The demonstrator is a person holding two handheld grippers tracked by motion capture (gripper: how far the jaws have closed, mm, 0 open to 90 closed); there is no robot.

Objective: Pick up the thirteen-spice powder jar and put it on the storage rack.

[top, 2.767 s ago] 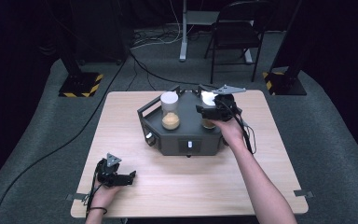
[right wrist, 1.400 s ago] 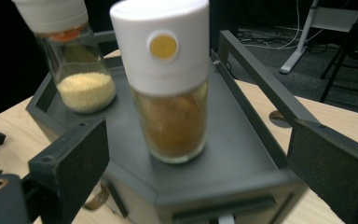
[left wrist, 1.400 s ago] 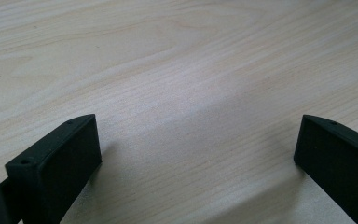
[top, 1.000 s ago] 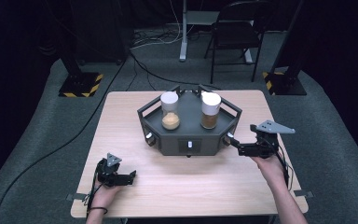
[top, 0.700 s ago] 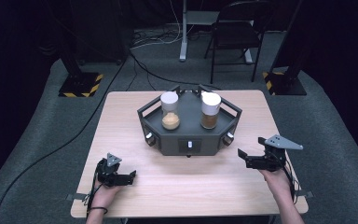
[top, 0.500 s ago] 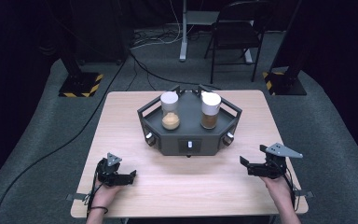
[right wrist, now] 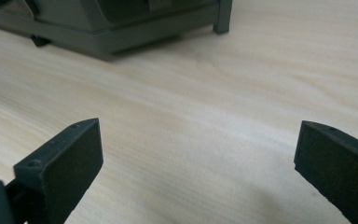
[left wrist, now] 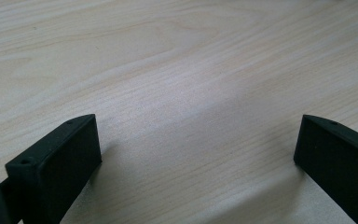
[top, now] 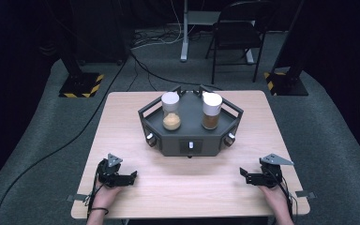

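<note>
Near side of dark hexagonal rack (top: 190,140): right gripper (top: 252,178) withdrawn from right jar (top: 211,110), jaws apart, empty; left gripper (top: 122,178) likewise. Both jars seated; placement looks finished.

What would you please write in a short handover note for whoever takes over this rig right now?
Left gripper: open, empty, low over the light wooden table near its front left corner.
Right gripper: open, empty, near the front right corner, pointing toward the dark grey angular tray.
The tray sits mid-table. In it stand two clear white-capped jars: the left jar with pale orange powder, the right jar with brown powder, apart from each other.
Done: both jars stand upright in the tray.
Left: judging by the pictures, probably nothing; both grippers are clear of the tray.
</note>
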